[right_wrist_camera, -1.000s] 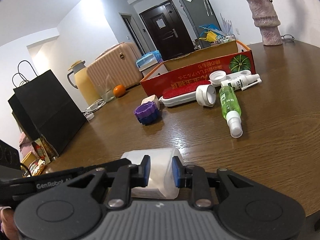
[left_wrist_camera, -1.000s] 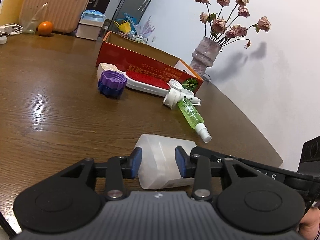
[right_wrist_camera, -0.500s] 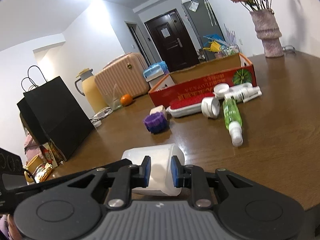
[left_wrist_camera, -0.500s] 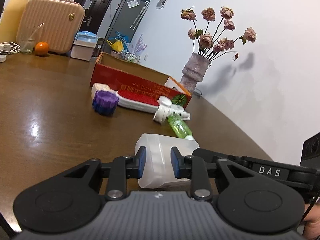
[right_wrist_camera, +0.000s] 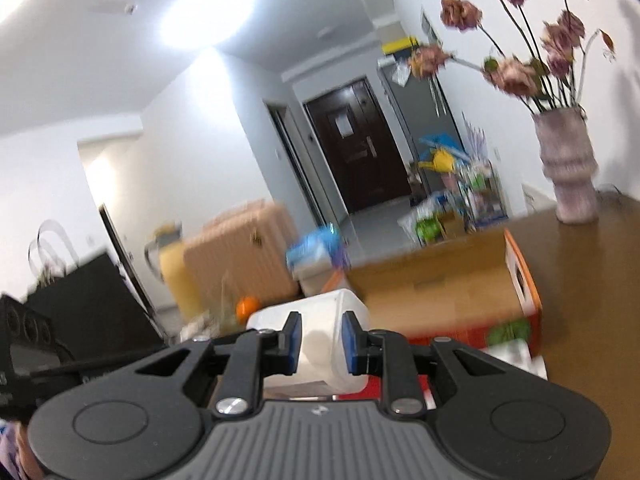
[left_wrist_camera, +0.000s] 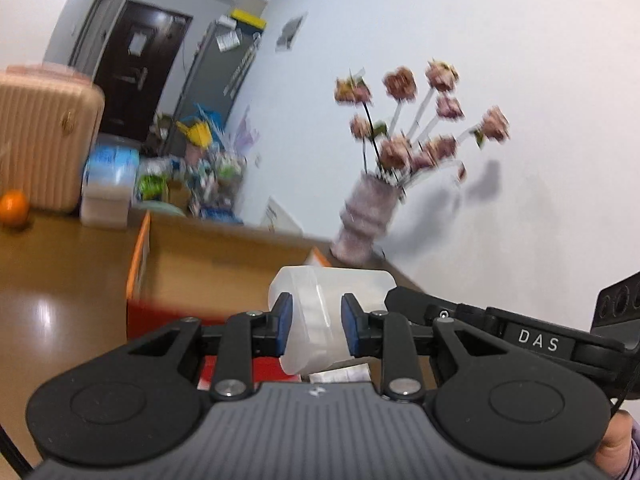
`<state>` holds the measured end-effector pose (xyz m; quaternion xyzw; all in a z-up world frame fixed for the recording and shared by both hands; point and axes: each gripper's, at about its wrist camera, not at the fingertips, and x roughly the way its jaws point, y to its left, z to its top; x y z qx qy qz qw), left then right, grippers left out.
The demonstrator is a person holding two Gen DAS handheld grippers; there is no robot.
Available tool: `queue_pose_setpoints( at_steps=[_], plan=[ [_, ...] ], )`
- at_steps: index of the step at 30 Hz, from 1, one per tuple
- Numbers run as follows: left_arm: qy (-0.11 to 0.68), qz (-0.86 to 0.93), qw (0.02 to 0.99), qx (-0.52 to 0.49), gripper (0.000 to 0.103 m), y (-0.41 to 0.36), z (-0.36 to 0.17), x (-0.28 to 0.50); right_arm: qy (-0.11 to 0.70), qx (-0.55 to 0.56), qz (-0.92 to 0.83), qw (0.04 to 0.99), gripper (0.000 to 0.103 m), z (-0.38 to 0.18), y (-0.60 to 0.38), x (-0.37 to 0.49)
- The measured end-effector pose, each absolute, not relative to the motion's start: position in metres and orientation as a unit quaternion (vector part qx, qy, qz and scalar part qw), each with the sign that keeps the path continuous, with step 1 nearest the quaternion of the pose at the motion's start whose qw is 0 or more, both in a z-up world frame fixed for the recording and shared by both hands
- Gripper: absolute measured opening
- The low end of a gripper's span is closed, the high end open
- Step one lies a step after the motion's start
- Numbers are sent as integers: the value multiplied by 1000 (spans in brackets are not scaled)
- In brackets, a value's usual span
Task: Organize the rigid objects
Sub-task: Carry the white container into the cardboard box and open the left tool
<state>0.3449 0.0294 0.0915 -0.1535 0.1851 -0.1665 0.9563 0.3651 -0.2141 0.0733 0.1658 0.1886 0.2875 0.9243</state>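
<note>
Both tongs clamp the same translucent white plastic jar, the left tongs on one end and the right tongs on the other. The jar hangs clear of the tabletop, in front of the open red cardboard box.

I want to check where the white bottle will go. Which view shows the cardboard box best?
The right wrist view: the cardboard box shows its open top, inner walls and red end, though blurred. The left wrist view shows only its near wall and orange edge, partly behind the white bottle.
</note>
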Motion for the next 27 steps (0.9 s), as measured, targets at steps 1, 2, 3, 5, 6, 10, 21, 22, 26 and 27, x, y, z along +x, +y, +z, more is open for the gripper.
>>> queue_pose_setpoints(
  at_steps=[1, 2, 3, 5, 6, 10, 21, 22, 26, 27],
  plan=[
    [175, -164, 959, -149, 27, 29, 99, 358, 183, 162, 289, 926, 21, 79, -211, 379],
    [168, -161, 961, -148, 27, 29, 106, 371, 176, 158, 288, 928, 21, 86, -209, 395],
    [161, -157, 962, -153, 27, 30, 112, 387, 173, 156, 289, 929, 21, 91, -208, 409],
    [159, -156, 962, -160, 27, 32, 120, 417, 174, 157, 290, 928, 21, 98, -205, 440],
    [164, -155, 960, -164, 27, 33, 121, 434, 177, 162, 290, 926, 21, 101, -205, 458],
    [212, -150, 949, -180, 27, 38, 113, 507, 207, 195, 297, 911, 21, 99, -208, 530],
    [336, -125, 915, -185, 27, 48, 38, 653, 324, 222, 245, 886, 21, 33, -194, 687],
    [348, -125, 910, -188, 26, 50, 29, 663, 334, 217, 238, 886, 21, 24, -190, 695],
    [392, -116, 890, -202, 27, 57, -3, 691, 379, 237, 226, 866, 21, -13, -187, 716],
    [397, -116, 889, -194, 27, 55, -8, 693, 389, 238, 224, 861, 21, -21, -187, 722]
  ],
)
